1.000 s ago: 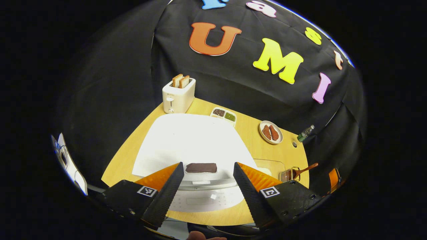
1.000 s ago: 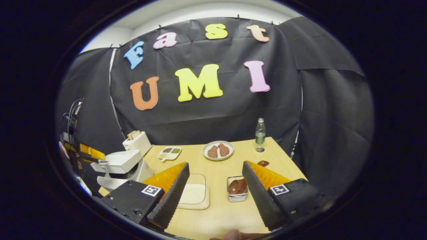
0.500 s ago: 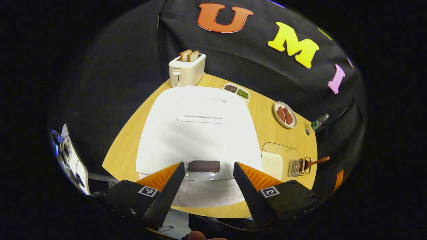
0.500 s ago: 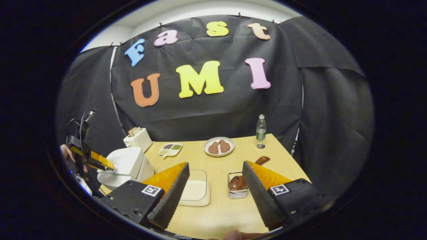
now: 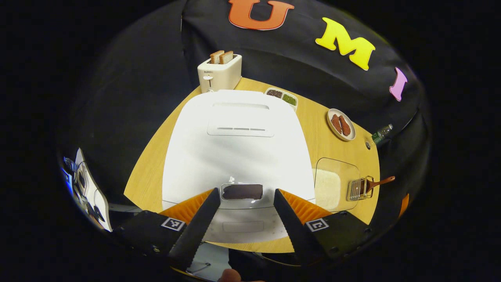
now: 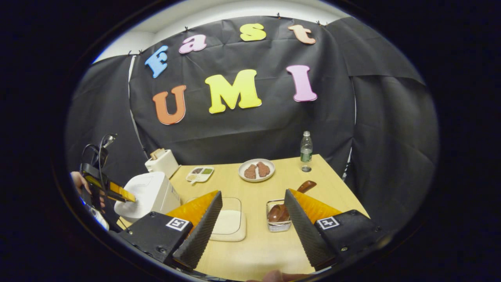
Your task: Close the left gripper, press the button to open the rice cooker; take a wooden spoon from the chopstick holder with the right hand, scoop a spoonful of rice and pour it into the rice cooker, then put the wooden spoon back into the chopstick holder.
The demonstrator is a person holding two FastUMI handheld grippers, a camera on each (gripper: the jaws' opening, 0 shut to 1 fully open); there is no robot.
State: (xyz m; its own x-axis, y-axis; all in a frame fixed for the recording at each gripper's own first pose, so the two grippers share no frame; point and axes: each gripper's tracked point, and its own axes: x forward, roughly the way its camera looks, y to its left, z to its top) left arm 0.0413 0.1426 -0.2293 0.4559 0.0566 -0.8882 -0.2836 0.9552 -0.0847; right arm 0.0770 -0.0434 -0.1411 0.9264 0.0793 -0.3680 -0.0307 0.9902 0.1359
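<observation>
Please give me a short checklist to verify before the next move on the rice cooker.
1. Left gripper shut for pressing: not ok, its fingers stand apart.
2. Left gripper lined up with the dark button: ok, it sits between the fingers.
3. Rice cooker lid closed, ready to be opened: ok.
4. Wooden spoon in the chopstick holder: ok.
5. Right gripper open and empty: ok.
6. Rice in the tray: ok.
</observation>
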